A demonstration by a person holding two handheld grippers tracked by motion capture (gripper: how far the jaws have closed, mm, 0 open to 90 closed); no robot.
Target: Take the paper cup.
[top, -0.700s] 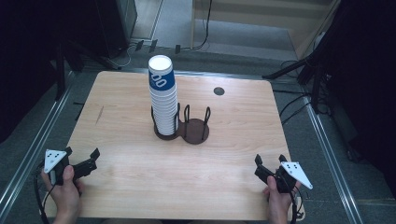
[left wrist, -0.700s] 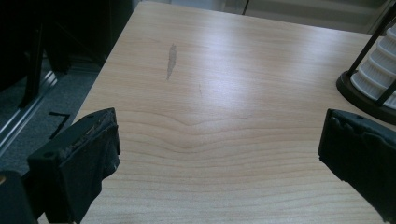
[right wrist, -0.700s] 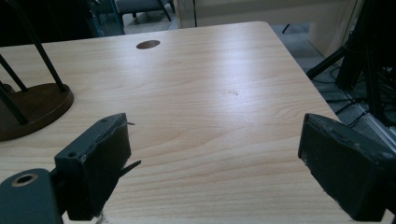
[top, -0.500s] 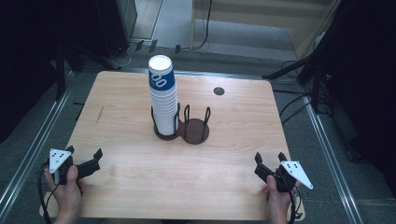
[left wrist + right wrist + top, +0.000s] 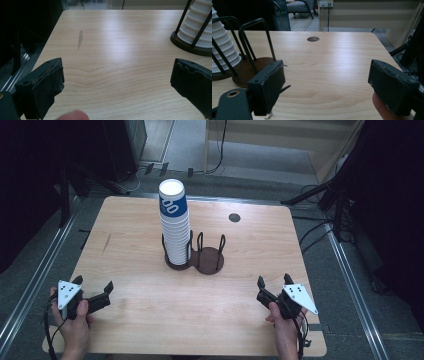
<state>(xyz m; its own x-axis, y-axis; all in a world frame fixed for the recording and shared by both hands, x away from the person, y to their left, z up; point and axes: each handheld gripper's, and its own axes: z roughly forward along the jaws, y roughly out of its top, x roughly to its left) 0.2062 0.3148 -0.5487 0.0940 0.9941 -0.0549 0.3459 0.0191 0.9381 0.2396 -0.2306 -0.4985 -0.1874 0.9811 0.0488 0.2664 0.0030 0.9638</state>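
The stack of cups [image 5: 175, 227] is kept upright by the holder [image 5: 195, 260] at frame centre; the left gripper [image 5: 92, 292] and right gripper [image 5: 272, 287], both spread and empty, are held low near the surface [image 5: 140, 320].

- In my left gripper view the cup stack [image 5: 200, 27] is cut off at the right edge and top.
- The print on its top cup [image 5: 173, 206] is too small for me to read.
- My right gripper view crops the holder [image 5: 244, 67] at its left edge.

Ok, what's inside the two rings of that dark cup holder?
The left ring of the cup holder holds a tall stack of paper cups; its base is hidden beneath them. The right ring holds nothing; its round base shows bare.
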